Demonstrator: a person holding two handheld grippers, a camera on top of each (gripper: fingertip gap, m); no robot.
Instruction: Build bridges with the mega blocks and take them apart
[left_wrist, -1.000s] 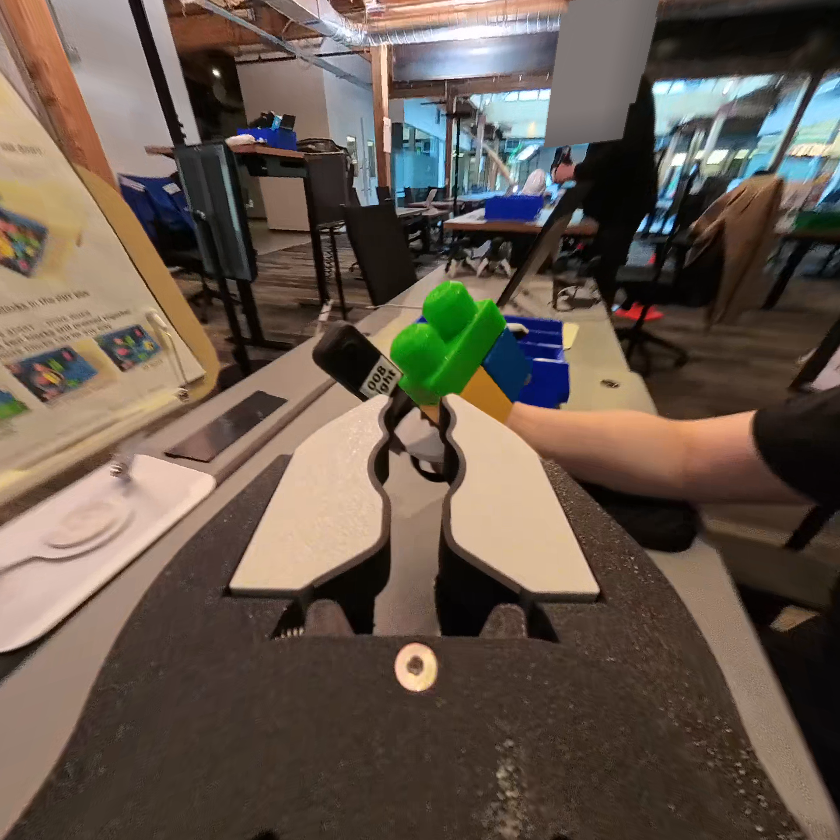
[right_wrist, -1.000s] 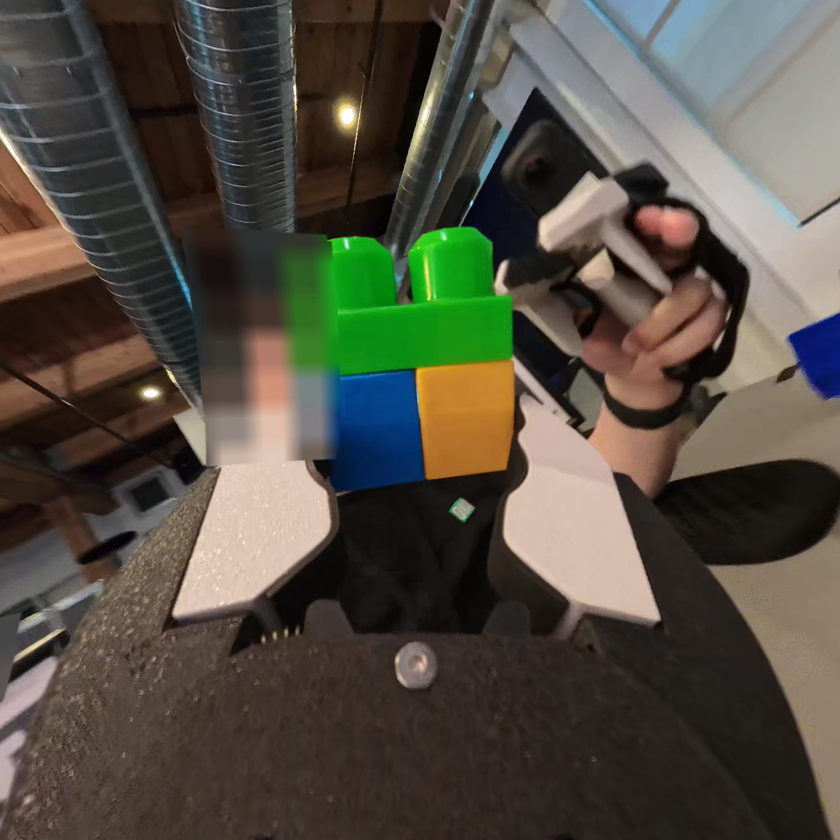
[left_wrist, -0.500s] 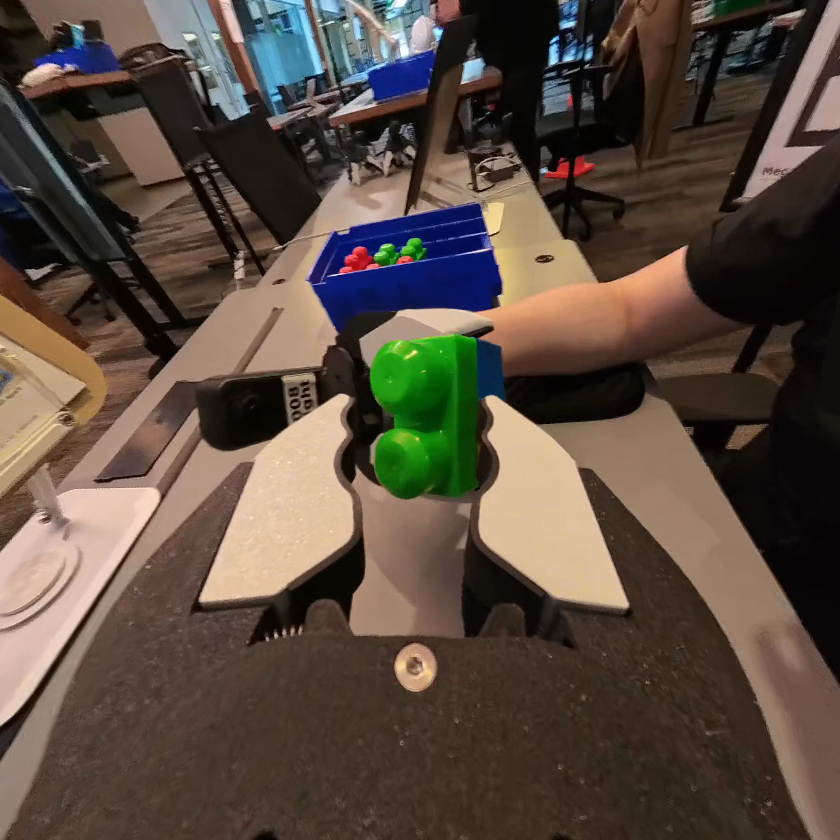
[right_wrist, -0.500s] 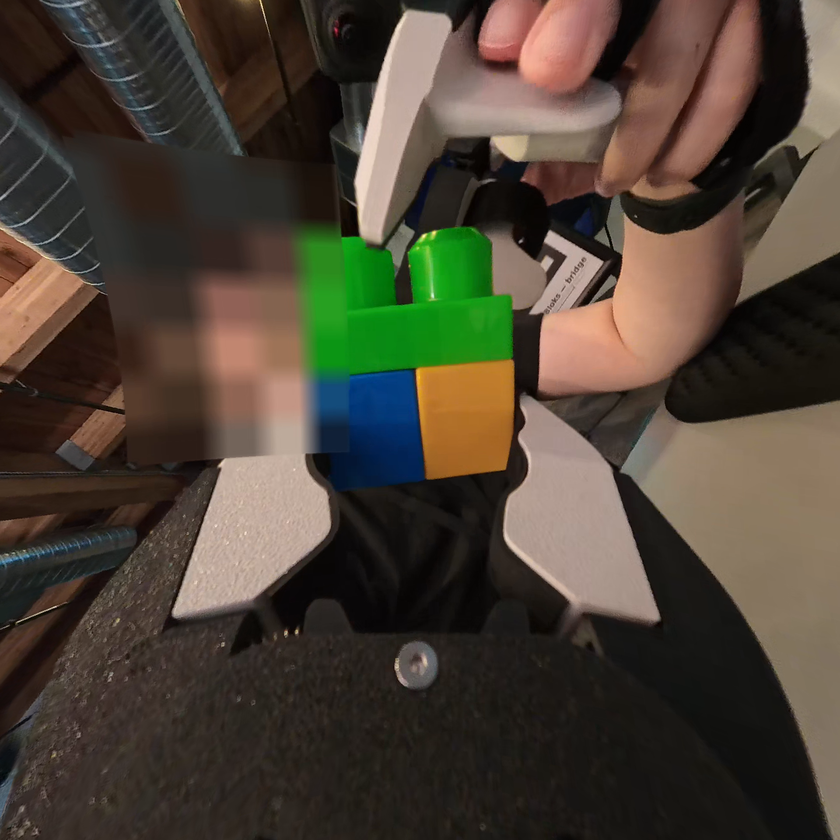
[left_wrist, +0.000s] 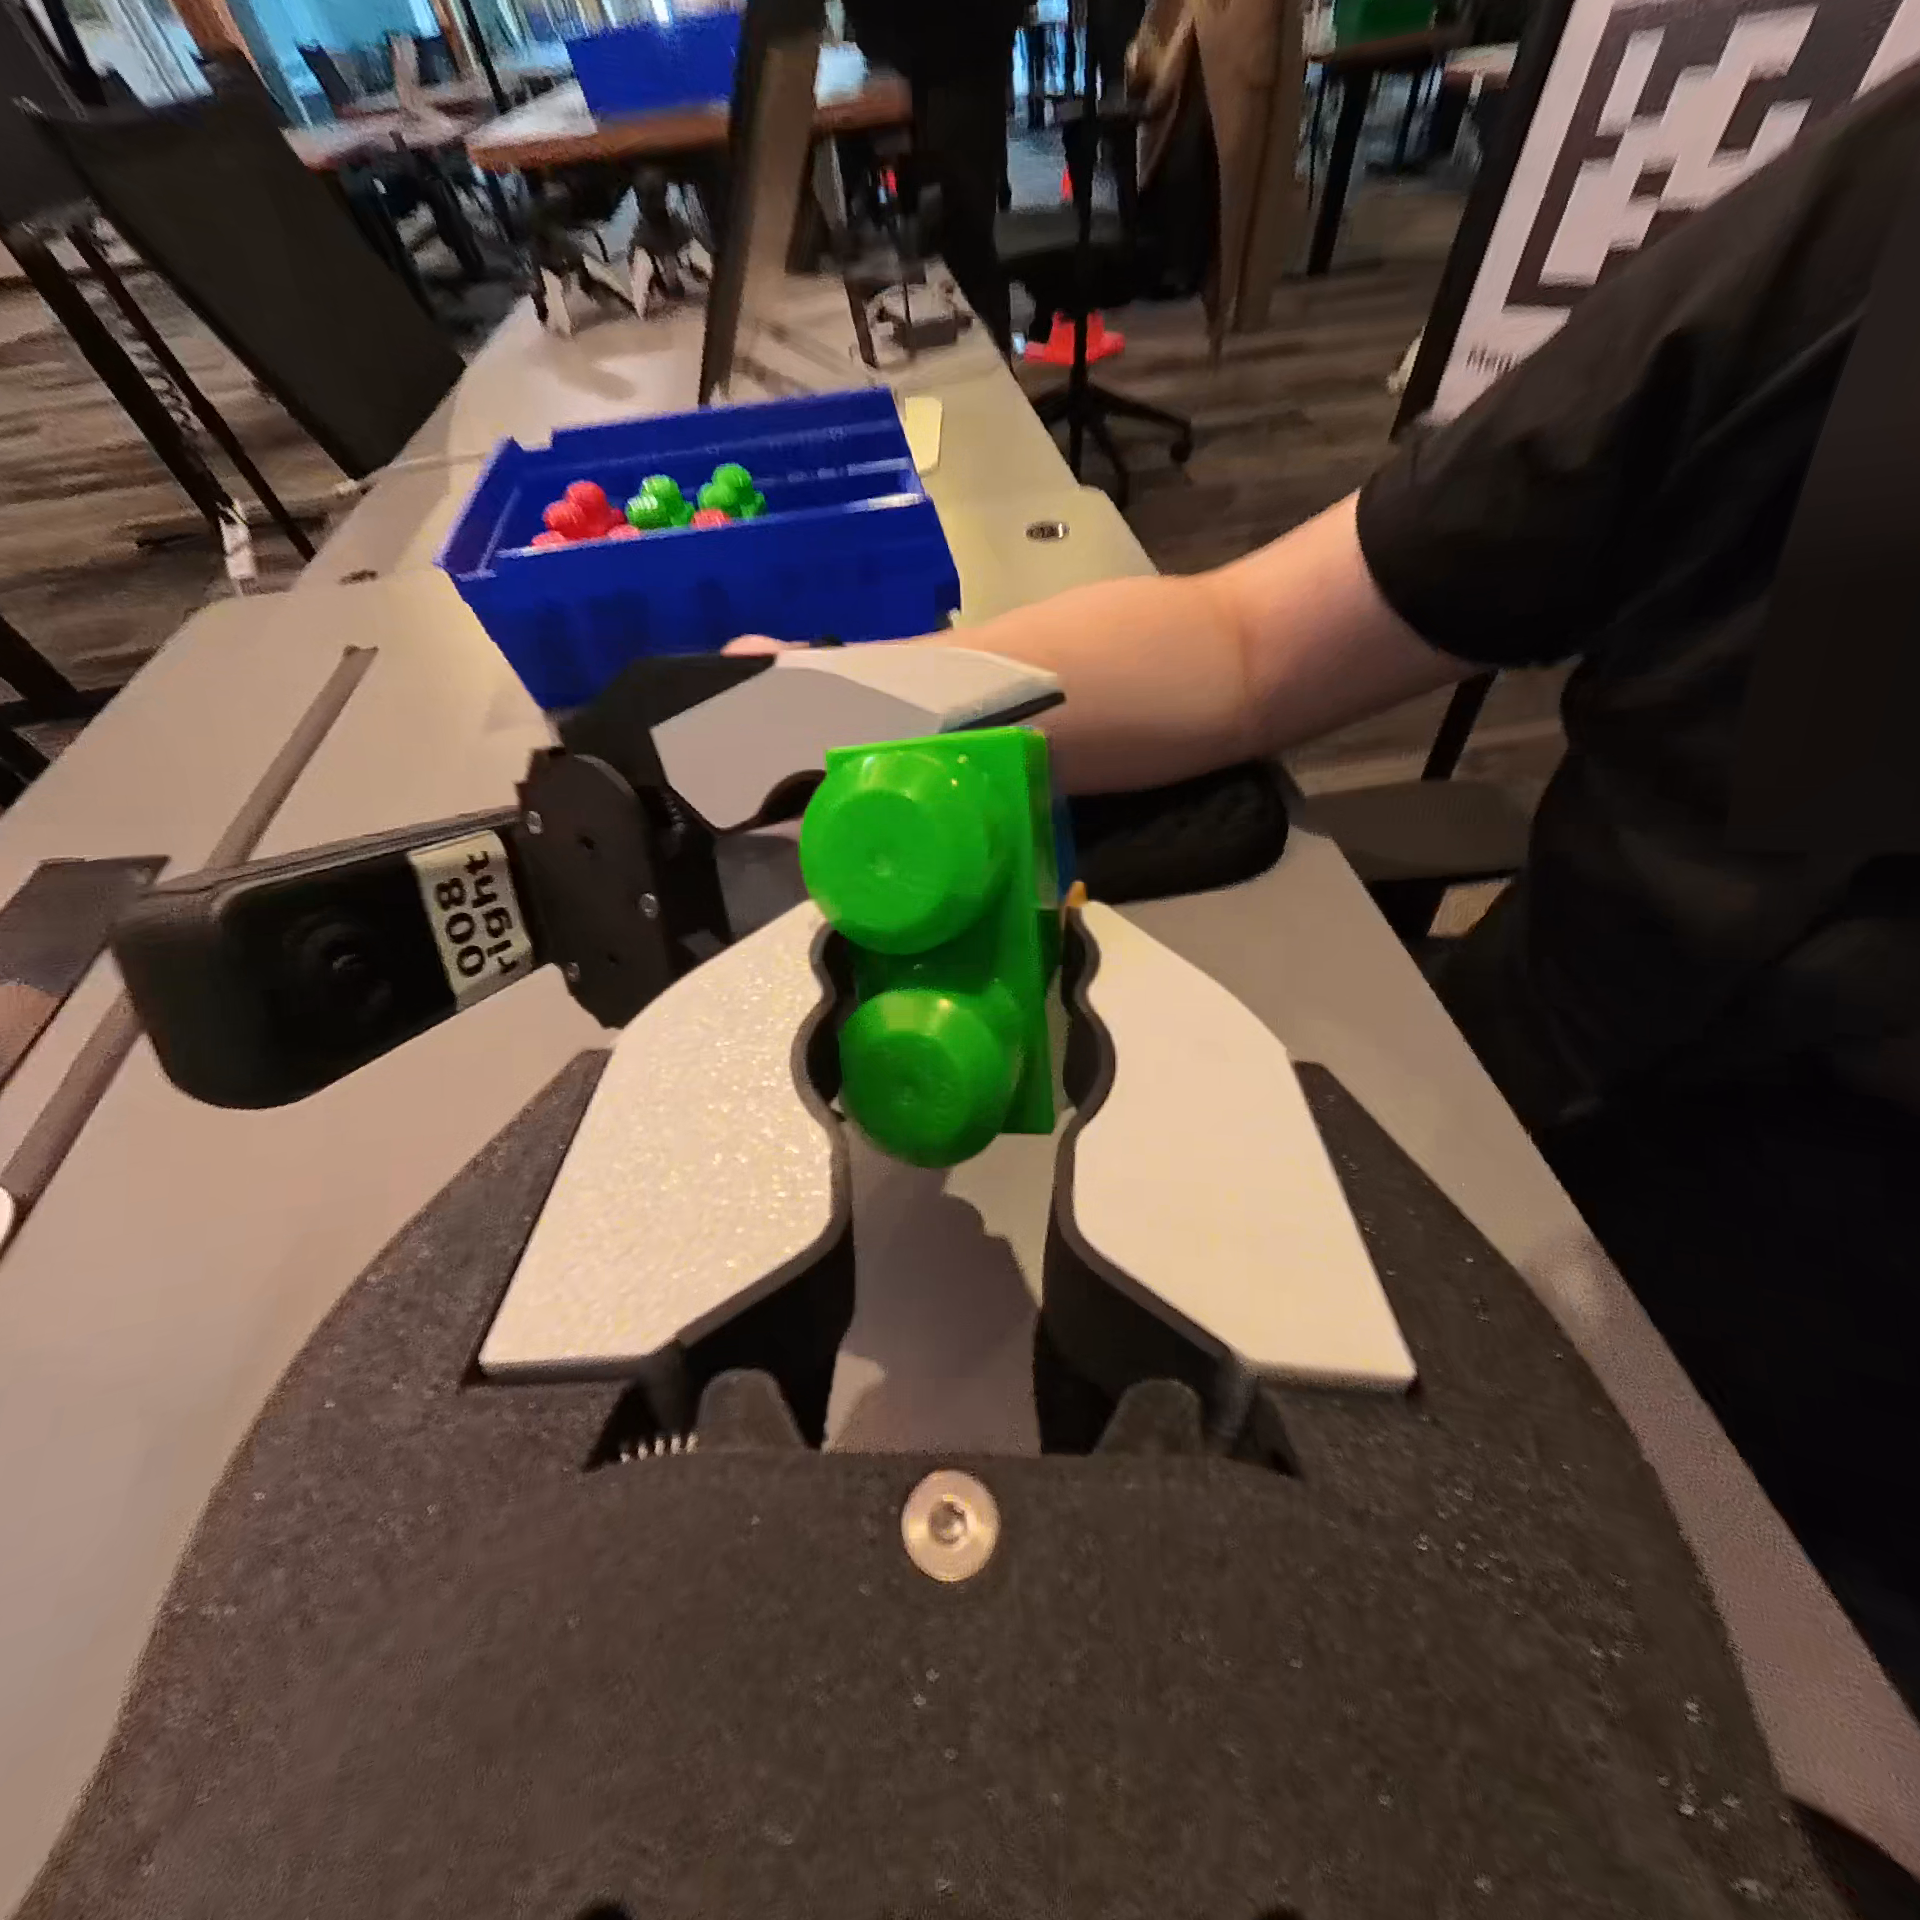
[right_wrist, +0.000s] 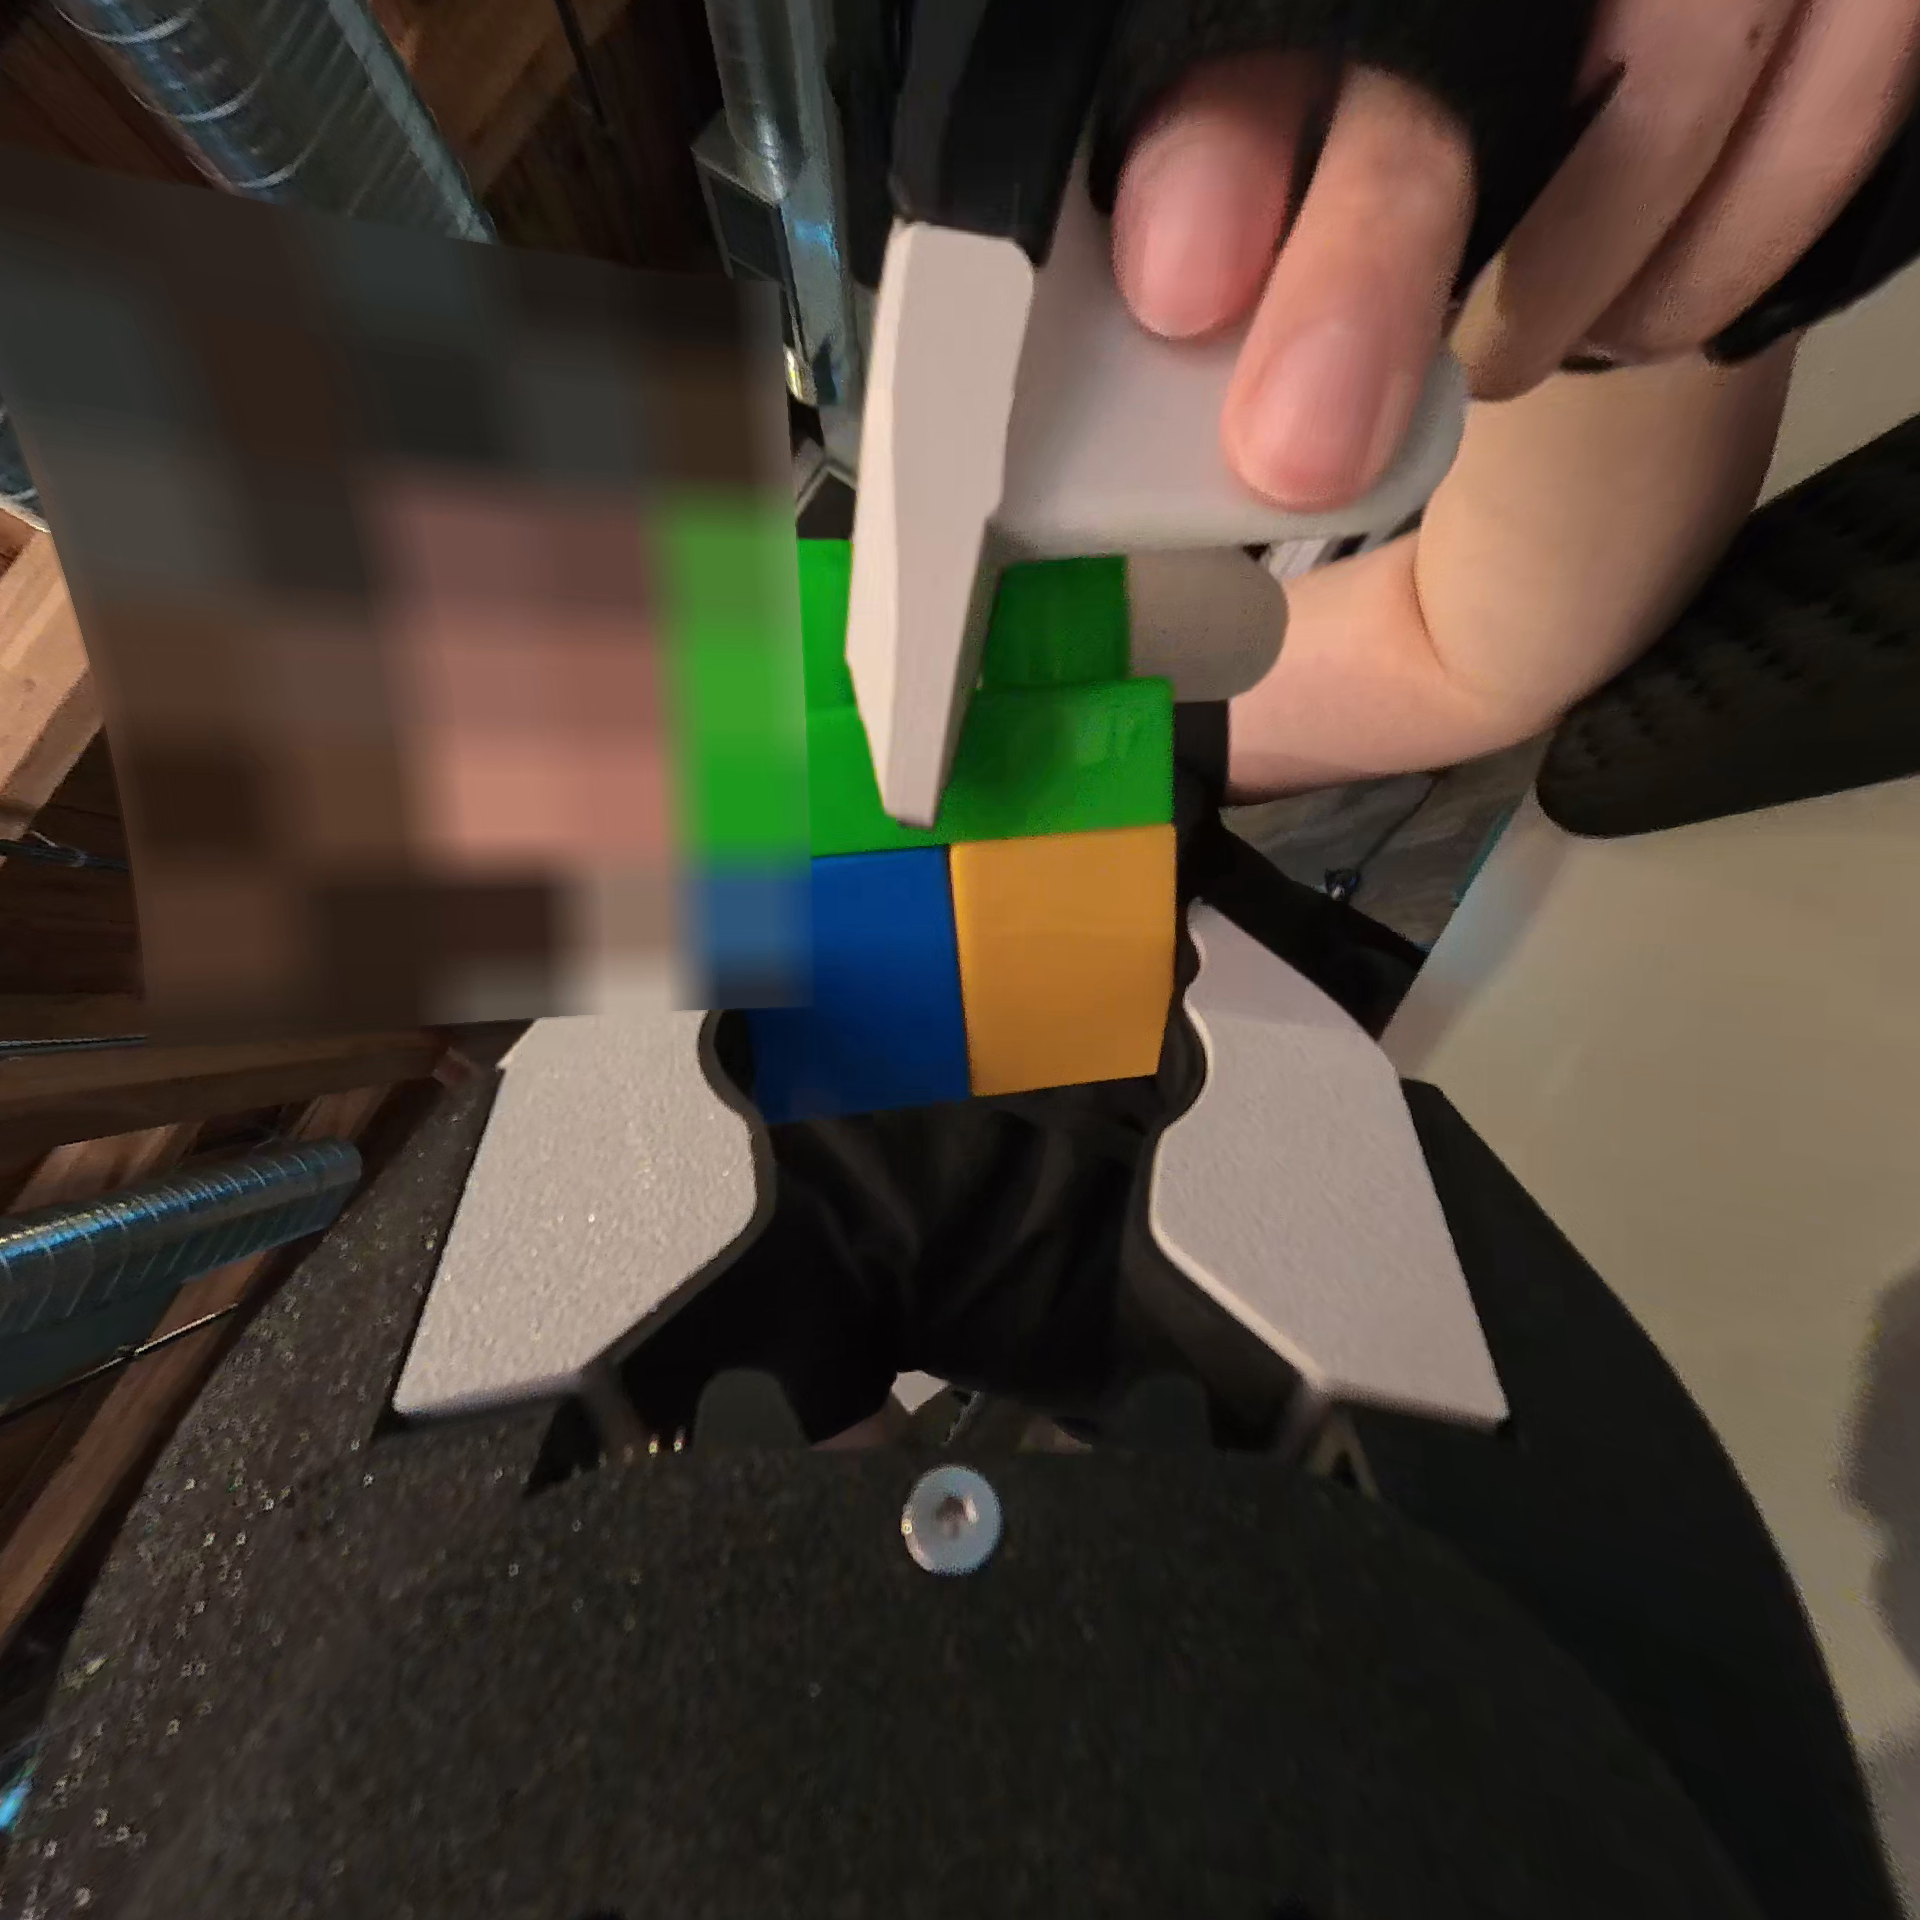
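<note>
A small stack is held in the air: a green two-stud block (right_wrist: 1060, 758) sits on a blue block (right_wrist: 873, 977) and a yellow block (right_wrist: 1060, 956). My right gripper (right_wrist: 961, 997) is shut on the blue and yellow pair from their two outer sides. In the left wrist view the green block (left_wrist: 935, 935) shows its studs end-on. My left gripper (left_wrist: 951, 977) is shut on it, one finger on each side. In the right wrist view, the left gripper's fingers (right_wrist: 914, 623) come down from above, over the green block's front and back.
A blue bin (left_wrist: 707, 592) with several red and green blocks (left_wrist: 655, 504) stands farther back on the grey table (left_wrist: 260, 675). The person's forearm (left_wrist: 1195, 644) reaches in from the right. Chairs, desks and a sign board stand beyond the table.
My left gripper came in from apart and closed over the green block. The right gripper kept hold of the stack and turned it so the studs face the left camera.
</note>
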